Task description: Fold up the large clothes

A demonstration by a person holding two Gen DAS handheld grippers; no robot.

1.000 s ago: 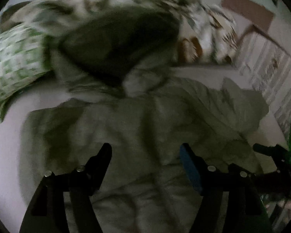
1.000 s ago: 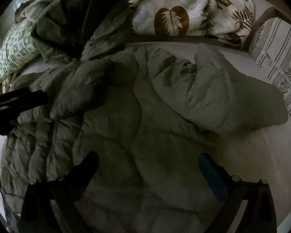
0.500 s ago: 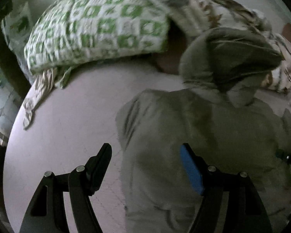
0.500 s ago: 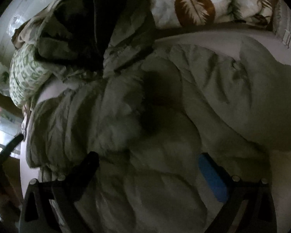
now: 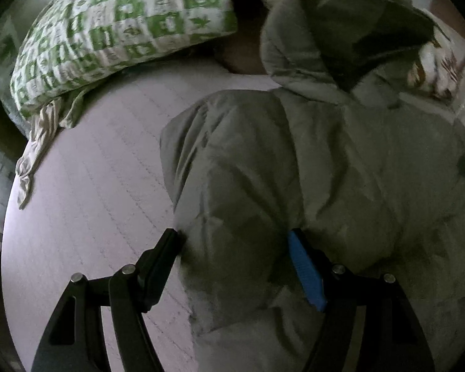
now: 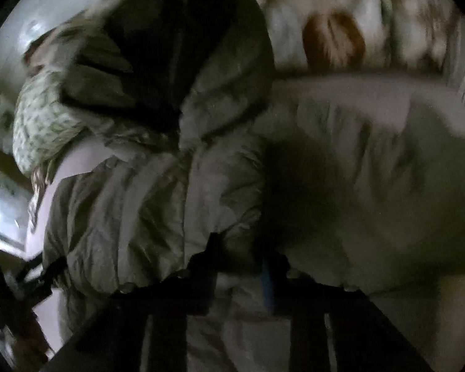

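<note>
1. Black, with one blue pad, the fingers of our left gripper (image 5: pixel 235 248) straddle the edge of the olive-grey padded jacket (image 5: pixel 310 170); the jaws stand apart around a puffed fold, and we cannot tell whether the pads truly press it.
2. Our right gripper (image 6: pixel 238 266) has just been closing, and its jaws now sit narrow with a ridge of the jacket (image 6: pixel 158 214) bunched between them; the frame is dark and blurred, but it appears pinched on the fabric.
3. The jacket lies spread on the pale pink sheet (image 5: pixel 86 192) of a bed, its hood (image 5: pixel 350 31) raised toward the pillows.
4. A green-and-white patterned pillow (image 5: pixel 117 31) rests at the head of the bed, left of the hood in the left wrist view.
5. In the right wrist view a cream bedcover with a brown leaf print (image 6: pixel 334 40) lies bunched beyond the jacket, while the hood (image 6: pixel 176 62) gapes dark beside it.
</note>
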